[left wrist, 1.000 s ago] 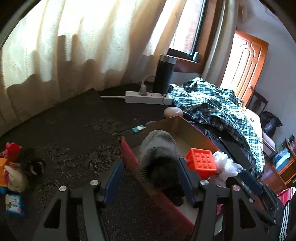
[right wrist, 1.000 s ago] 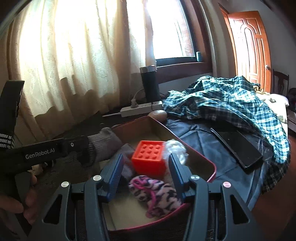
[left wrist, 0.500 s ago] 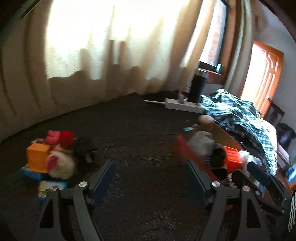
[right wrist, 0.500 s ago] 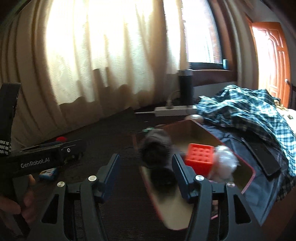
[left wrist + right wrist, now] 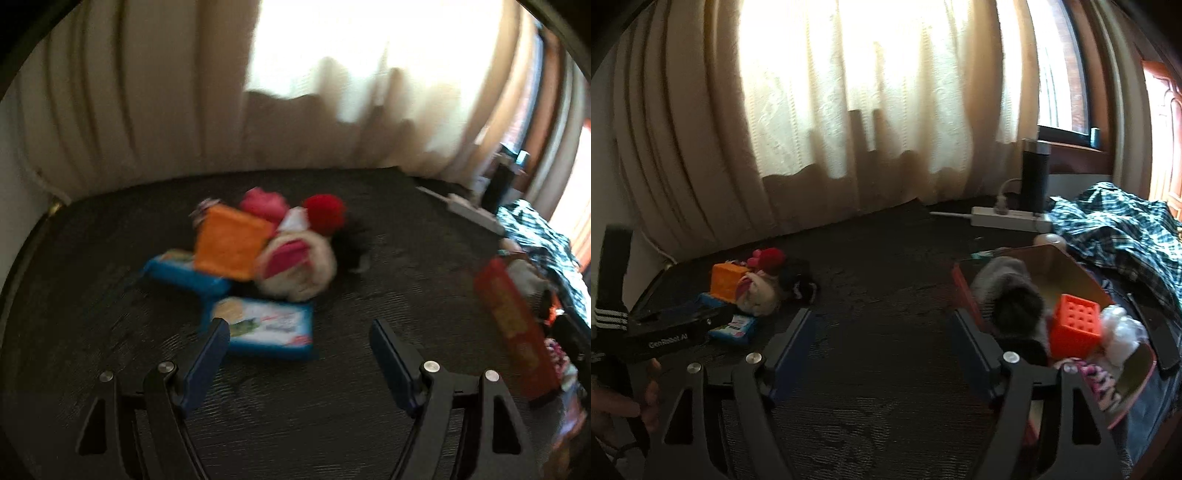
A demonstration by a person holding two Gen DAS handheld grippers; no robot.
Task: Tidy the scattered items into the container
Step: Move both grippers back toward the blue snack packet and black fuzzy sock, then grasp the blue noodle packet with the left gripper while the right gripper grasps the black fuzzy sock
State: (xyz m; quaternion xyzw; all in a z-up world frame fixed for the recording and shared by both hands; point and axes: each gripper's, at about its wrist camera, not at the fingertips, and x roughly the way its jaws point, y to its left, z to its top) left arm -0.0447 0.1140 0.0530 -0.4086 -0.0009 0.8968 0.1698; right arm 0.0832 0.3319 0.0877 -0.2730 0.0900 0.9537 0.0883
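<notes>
Left gripper (image 5: 299, 332): jaws spread wide, having just been opening, nothing between the two blue pads, only dark carpet (image 5: 110, 295).

Right gripper (image 5: 881, 325): jaws likewise spread, having just been opening, nothing pinched.

Scattered pile, centre of the left wrist view, blurred:
- One orange block (image 5: 231, 242), tilted, resting on one blue packet (image 5: 184, 271).
- A second blue packet (image 5: 266, 326), lying flat just beyond the left pad.
- One cream-and-pink plush toy (image 5: 295, 264), touching the block.
- One red pompom (image 5: 324, 214) and one pink item (image 5: 264, 203) behind it.
- One dark item (image 5: 354, 243) at the right of the pile; type not discernible.

Container, one red-rimmed cardboard box (image 5: 1067, 266), right of the right wrist view, well apart from the pile. Contents:
- One grey sock (image 5: 1008, 288).
- One perforated orange cube (image 5: 1075, 325).
- One clear plastic bag (image 5: 1119, 328).
- One pink patterned item (image 5: 1100, 380).
</notes>
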